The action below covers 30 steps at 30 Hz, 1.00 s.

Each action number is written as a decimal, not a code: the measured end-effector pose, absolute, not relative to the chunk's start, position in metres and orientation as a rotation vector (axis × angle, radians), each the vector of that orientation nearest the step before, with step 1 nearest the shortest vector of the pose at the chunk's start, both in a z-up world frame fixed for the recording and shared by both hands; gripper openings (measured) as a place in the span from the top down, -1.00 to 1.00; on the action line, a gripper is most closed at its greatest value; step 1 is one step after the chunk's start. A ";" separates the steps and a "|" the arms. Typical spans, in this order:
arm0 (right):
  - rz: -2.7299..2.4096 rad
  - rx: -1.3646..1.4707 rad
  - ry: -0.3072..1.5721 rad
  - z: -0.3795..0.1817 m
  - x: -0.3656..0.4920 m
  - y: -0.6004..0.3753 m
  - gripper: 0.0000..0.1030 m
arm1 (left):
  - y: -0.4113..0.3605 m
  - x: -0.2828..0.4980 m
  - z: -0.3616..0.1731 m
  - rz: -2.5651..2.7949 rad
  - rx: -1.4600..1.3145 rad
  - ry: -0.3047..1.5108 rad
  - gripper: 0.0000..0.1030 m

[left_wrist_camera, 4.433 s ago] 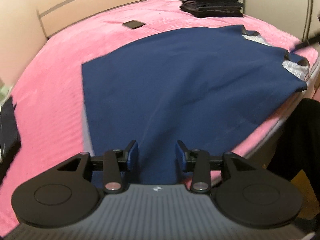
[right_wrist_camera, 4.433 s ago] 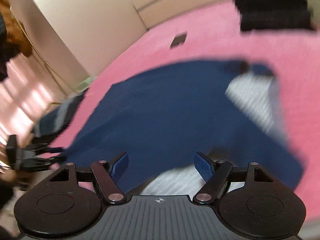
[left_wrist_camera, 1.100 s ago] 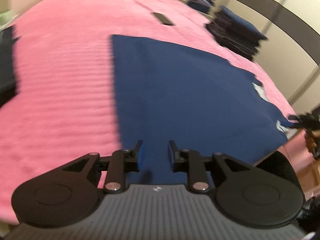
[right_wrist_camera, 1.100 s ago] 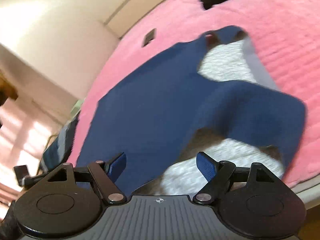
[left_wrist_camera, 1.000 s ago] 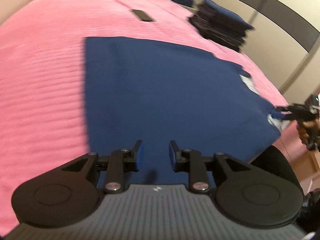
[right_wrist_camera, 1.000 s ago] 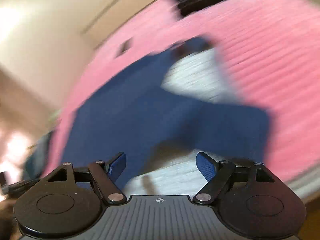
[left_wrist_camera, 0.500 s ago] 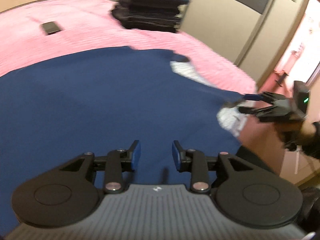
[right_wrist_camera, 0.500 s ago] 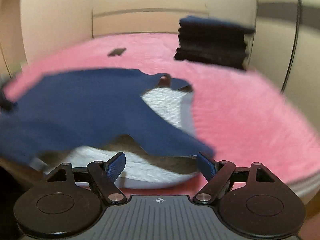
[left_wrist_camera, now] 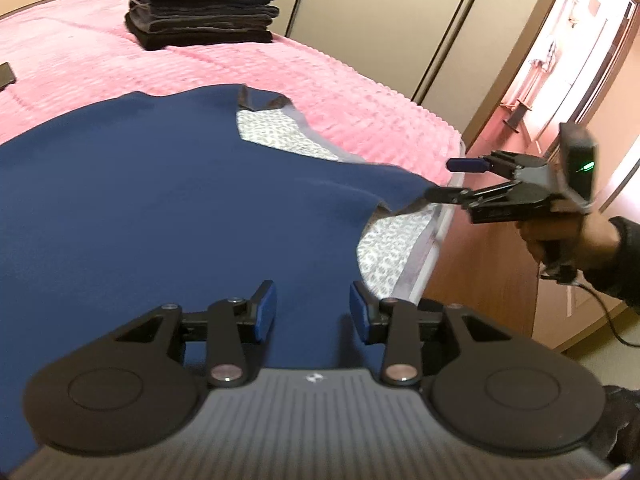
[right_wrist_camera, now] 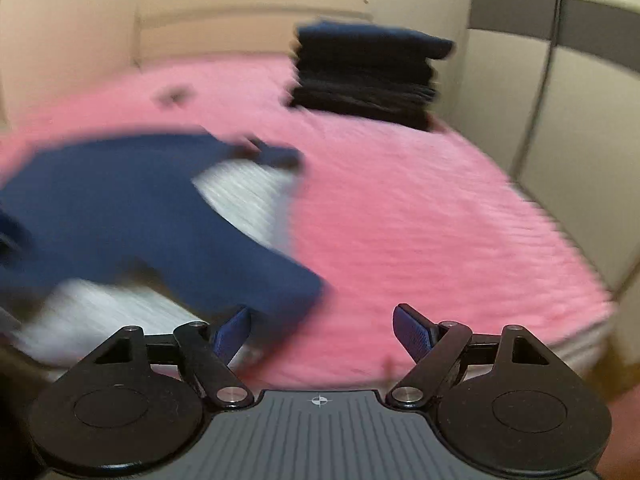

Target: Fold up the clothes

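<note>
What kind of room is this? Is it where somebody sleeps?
Most likely a bedroom: a big bed with a pink blanket, a stack of folded clothes on it, and tall wardrobe doors behind.

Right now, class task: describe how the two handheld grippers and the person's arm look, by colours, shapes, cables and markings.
The left gripper has blue finger pads on black linkages, round black discs and a ribbed grey body with a small white logo. The right gripper looks the same, with a green light, a trailing black cable and a dark sleeve behind the right hand.
</note>
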State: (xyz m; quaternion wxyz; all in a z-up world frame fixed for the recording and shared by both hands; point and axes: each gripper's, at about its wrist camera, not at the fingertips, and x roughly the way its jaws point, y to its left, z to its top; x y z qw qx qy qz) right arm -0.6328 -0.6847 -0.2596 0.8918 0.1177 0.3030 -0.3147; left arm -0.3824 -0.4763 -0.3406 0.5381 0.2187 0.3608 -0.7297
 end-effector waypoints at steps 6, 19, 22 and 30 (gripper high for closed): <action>-0.575 0.026 0.576 -0.233 -0.575 -0.710 -0.57 | -0.494 -0.403 -0.354 -1.780 0.562 0.854 0.32; -0.461 -0.571 0.887 -0.323 -0.432 -0.816 1.00 | -0.513 -0.409 -0.364 -1.812 0.541 0.827 0.32; -0.561 -0.489 0.828 -0.318 -0.447 -0.833 1.00 | -0.513 -0.406 -0.363 -1.815 0.525 0.826 0.32; -0.561 -0.410 0.867 -0.326 -0.453 -0.828 0.96 | -0.509 -0.389 -0.356 -1.787 0.480 0.841 0.32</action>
